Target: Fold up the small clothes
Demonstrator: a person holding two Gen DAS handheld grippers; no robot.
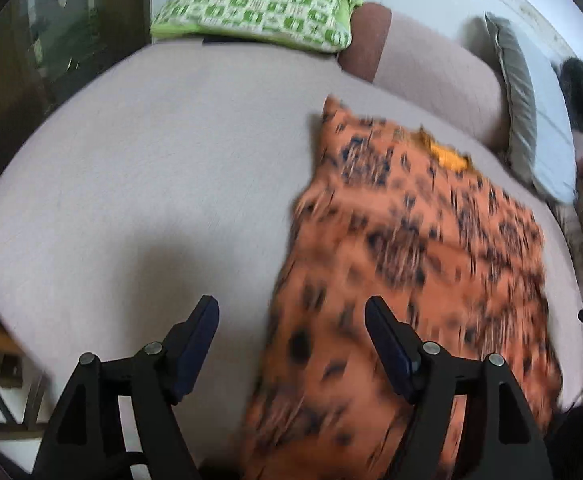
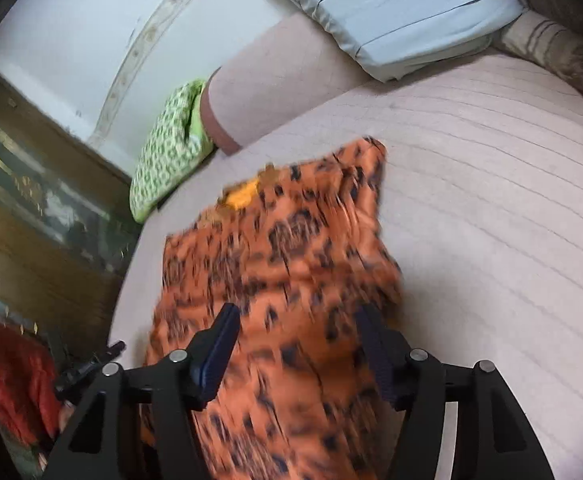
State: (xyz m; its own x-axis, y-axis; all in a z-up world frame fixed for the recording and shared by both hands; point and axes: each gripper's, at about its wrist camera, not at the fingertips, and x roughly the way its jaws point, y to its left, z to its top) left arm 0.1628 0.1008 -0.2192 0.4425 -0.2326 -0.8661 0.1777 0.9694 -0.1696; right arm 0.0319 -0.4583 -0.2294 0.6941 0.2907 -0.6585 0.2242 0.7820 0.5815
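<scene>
Pale pink bed [image 1: 139,168] against a white wall [image 2: 71,28], with a green-and-white patterned pillow [image 1: 259,8] at one end, a light blue pillow [image 2: 403,12] leaning on a pink bolster [image 1: 431,76], and dark wooden furniture [image 2: 31,216] alongside, in soft daylight.

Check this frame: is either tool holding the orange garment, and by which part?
Neither. Left tool and right tool are open above the orange garment.
</scene>
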